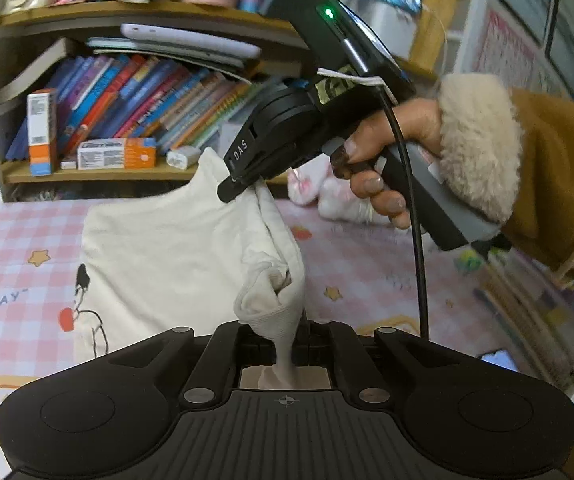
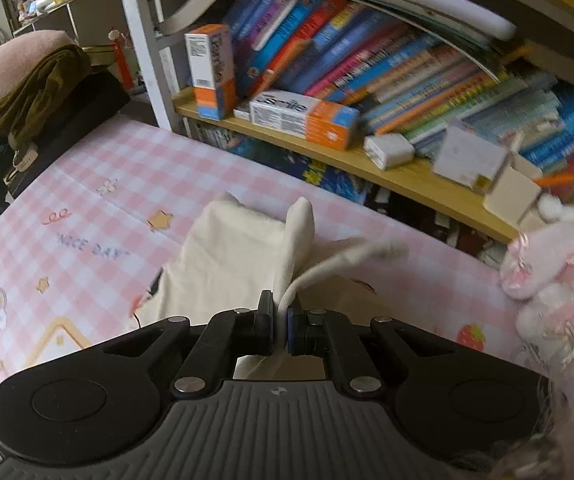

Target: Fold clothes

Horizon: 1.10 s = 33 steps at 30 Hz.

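Big pink checked surface (image 2: 87, 168) with "NICE DAY" print takes up most of the room here, looks like a bed or covered counter, can't tell which. Wooden bookshelf (image 2: 367, 168) runs along behind it, crammed with books, orange-white boxes on the lower board. Pink plush toy (image 2: 559, 280) sits well off to the right of the right-hand fingers, a pile of dark clothes at the far left end. The task item, a cream top (image 1: 167, 248) with a small cartoon print, is partly lifted off the checked surface: its lower part drapes down ahead of and left of the left-hand fingers, its upper edge is strung between the two tools. Left gripper (image 1: 283, 344) is clenched on a bunched white wad of the fabric, cloth pinched right between the fingers and pulled up out of them. Right gripper (image 2: 281, 320) is clamped too, a thin fold of the same cream cloth and what looks like a white cord or hem strip sticking out from between its fingers; in the left view it pinches the garment's top edge, just beyond and above the left-hand fingers. Person's hand (image 1: 383, 168) in a brown sleeve with a fluffy cuff holds that tool. Progress: early to middle, I'd say. Garment is grabbed at two points and up in the air, no neat folded shape visible yet. Left to do: lay it over, make the fold or folds, flatten, let go. Frames are blurry, so the cloth's edges are hard to read.
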Available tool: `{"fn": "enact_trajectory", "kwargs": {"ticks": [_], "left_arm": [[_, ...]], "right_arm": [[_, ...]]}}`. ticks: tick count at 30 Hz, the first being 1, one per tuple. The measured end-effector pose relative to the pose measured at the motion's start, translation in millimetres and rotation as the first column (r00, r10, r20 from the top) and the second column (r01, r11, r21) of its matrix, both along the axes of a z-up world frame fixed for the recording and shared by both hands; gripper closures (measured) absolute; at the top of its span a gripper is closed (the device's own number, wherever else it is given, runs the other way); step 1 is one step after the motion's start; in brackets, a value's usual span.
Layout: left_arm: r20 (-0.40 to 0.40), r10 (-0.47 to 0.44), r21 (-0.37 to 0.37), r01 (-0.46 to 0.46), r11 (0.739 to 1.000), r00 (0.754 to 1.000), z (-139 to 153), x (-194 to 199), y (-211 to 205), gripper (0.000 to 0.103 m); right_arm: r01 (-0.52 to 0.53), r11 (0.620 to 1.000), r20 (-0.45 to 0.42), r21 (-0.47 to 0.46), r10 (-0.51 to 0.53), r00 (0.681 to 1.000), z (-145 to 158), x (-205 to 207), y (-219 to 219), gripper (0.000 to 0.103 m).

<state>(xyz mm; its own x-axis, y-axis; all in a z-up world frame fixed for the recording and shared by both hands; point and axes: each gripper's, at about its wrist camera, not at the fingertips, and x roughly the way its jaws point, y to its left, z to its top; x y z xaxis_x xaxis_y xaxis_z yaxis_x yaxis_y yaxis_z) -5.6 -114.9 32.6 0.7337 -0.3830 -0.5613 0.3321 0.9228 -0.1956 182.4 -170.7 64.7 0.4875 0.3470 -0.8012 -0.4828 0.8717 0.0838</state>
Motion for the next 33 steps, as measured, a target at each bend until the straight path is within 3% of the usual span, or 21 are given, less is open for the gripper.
{"fn": "enact_trajectory", "kwargs": {"ticks": [5, 8, 9, 11, 12, 16, 19, 24, 28, 30, 31, 33], "left_arm": [[-0.047, -0.022, 0.102, 0.027, 0.994, 0.999, -15.0, 0.7, -30.6, 0.095], [-0.125, -0.045, 0.147, 0.064, 0.987, 0.991, -30.5, -0.1, -42.8, 0.086], [-0.162, -0.064, 0.151, 0.088, 0.985, 0.985, -36.3, -0.9, -45.8, 0.081], [-0.208, -0.094, 0.14, 0.125, 0.982, 0.974, -43.0, -6.8, -47.2, 0.074], [-0.211, -0.107, 0.127, 0.136, 0.983, 0.972, -43.4, -11.1, -44.7, 0.07], [-0.187, -0.093, 0.033, 0.101, 0.994, 0.978, -38.2, -28.0, -10.4, 0.068], [-0.175, 0.021, 0.024, -0.017, 1.0, 0.984, -34.3, -30.7, 26.6, 0.068], [-0.176, 0.235, 0.124, -0.215, 0.969, 0.956, -37.6, -34.1, 80.6, 0.068], [-0.182, 0.273, 0.159, -0.245, 0.956, 0.945, -41.0, -43.2, 94.3, 0.066], [-0.183, 0.281, 0.187, -0.248, 0.951, 0.942, -44.7, -45.7, 96.7, 0.061], [-0.179, 0.281, 0.204, -0.243, 0.948, 0.943, -45.5, -49.3, 96.0, 0.058], [-0.157, 0.271, 0.253, -0.226, 0.941, 0.95, -45.3, -51.1, 87.5, 0.051]], "right_arm": [[0.022, 0.998, -0.025, 0.054, -0.021, 0.999, -19.3, -4.3, -37.9, 0.097], [0.072, 0.994, -0.073, 0.078, -0.066, 0.995, -38.6, -6.0, -56.2, 0.096], [0.101, 0.992, -0.096, 0.081, -0.093, 0.991, -46.8, -6.7, -62.7, 0.091], [0.161, 0.984, -0.13, 0.077, -0.15, 0.98, -61.5, -10.6, -76.3, 0.064], [0.183, 0.98, -0.138, 0.081, -0.171, 0.976, -66.5, -13.5, -83.1, 0.064], [0.255, 0.958, -0.197, 0.129, -0.227, 0.954, -76.0, -33.8, -113.4, 0.064], [0.265, 0.948, -0.225, 0.176, -0.223, 0.949, -74.2, -63.3, -129.1, 0.064], [0.251, 0.929, -0.265, 0.272, -0.178, 0.948, -65.2, -122.8, -136.9, 0.064], [0.229, 0.922, -0.268, 0.311, -0.146, 0.952, -55.6, -159.9, -127.1, 0.064], [0.218, 0.941, -0.245, 0.258, -0.154, 0.957, -55.4, -166.2, -115.9, 0.064], [0.214, 0.951, -0.238, 0.224, -0.159, 0.958, -58.0, -166.5, -110.9, 0.065], [0.203, 0.965, -0.237, 0.166, -0.161, 0.958, -64.0, -164.8, -102.7, 0.085]]}}
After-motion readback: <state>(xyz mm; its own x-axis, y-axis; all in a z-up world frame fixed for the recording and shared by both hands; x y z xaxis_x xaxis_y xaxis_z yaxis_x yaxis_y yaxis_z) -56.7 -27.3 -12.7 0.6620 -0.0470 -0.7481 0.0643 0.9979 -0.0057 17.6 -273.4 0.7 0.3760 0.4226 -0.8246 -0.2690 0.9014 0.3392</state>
